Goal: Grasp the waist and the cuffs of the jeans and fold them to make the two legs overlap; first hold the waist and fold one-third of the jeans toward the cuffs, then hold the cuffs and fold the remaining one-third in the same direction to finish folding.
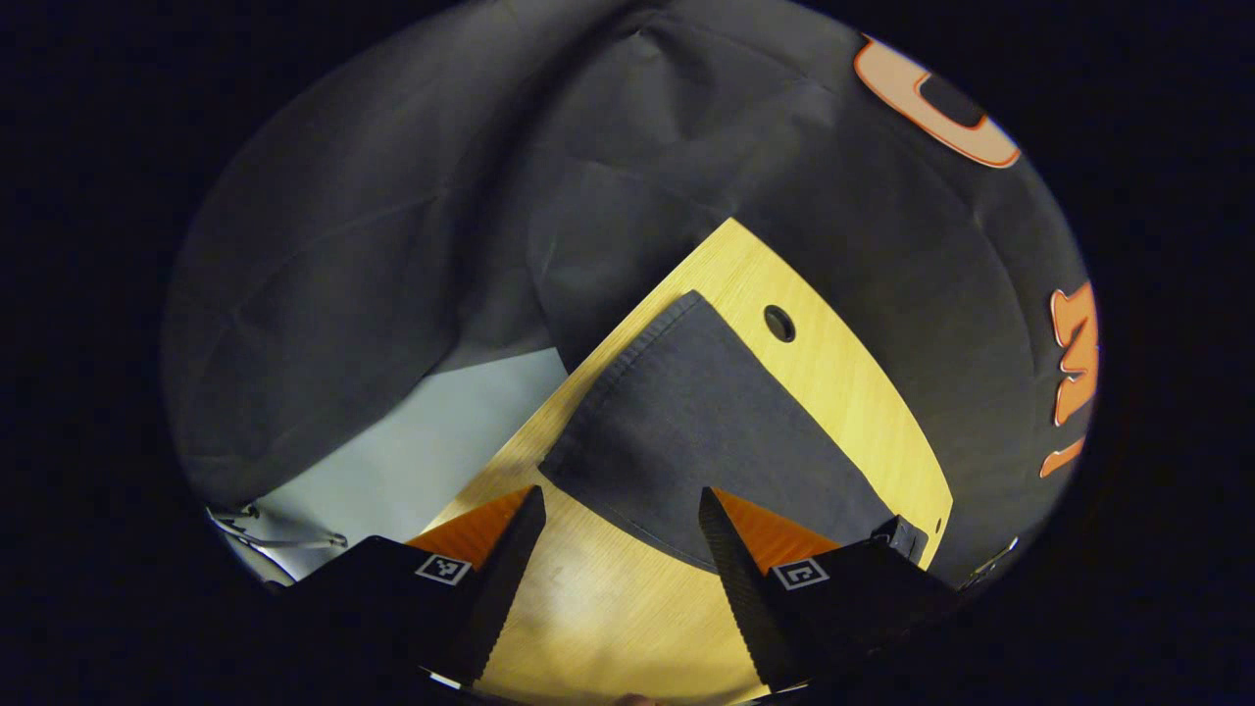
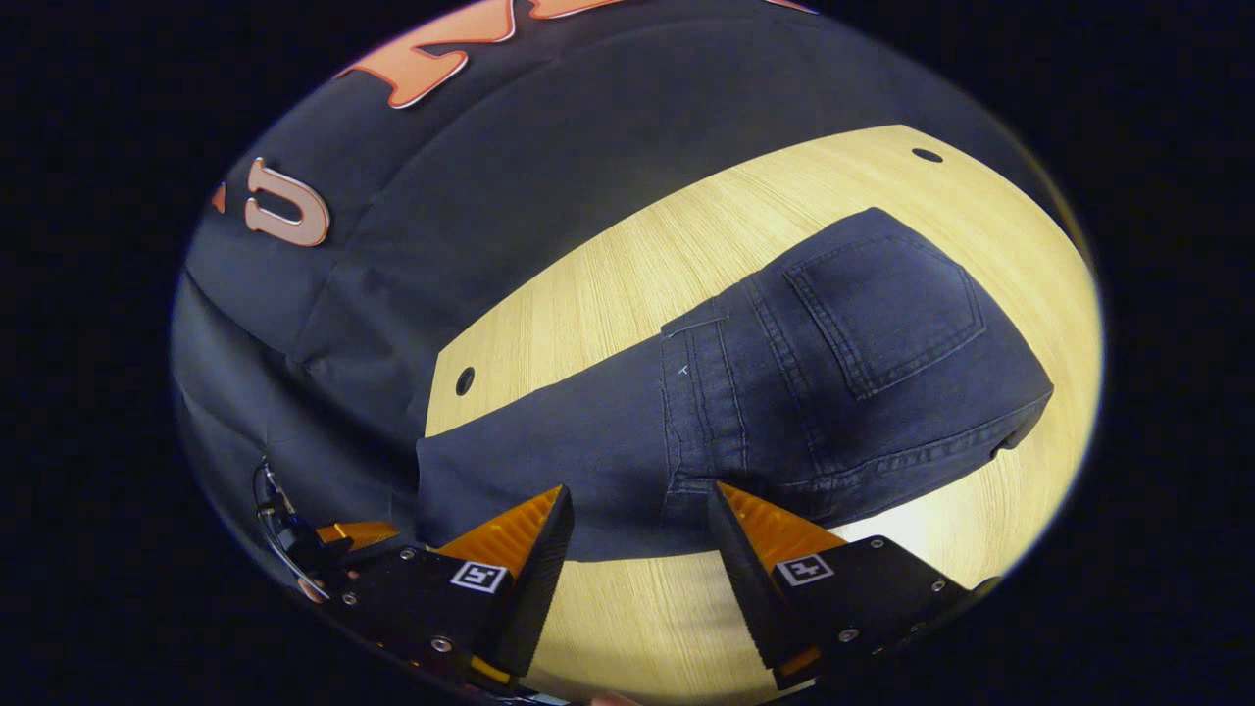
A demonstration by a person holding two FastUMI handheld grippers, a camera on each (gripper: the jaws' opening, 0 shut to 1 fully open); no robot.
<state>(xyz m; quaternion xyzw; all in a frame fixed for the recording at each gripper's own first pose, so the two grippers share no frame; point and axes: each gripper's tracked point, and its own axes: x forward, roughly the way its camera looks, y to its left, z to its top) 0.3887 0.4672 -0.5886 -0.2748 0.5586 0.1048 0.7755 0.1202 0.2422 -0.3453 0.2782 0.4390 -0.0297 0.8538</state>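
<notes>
- We see the jeans (image 2: 784, 392) lying flat on the wooden bench (image 2: 627, 265), already doubled so one leg lies over the other, back pocket (image 2: 887, 304) upward.
- In the left gripper view the cuff end (image 1: 686, 412) lies near the bench's corner, its hem close to the bench edge, with bare wood beside it up to a round hole (image 1: 779, 323).
- Our left claw (image 1: 623, 515) hangs spread, fingers apart above bare wood just short of the cuff edge, pinching nothing.
- Our right claw (image 2: 637, 510) is spread too, at the near edge of the jeans by the seat seam, gripping nothing.
- Open wood lies beyond the waist (image 2: 1020, 412) and along the far side.
- Dark cloth walls the booth; pale floor (image 1: 412, 441) shows past the bench's edge.
</notes>
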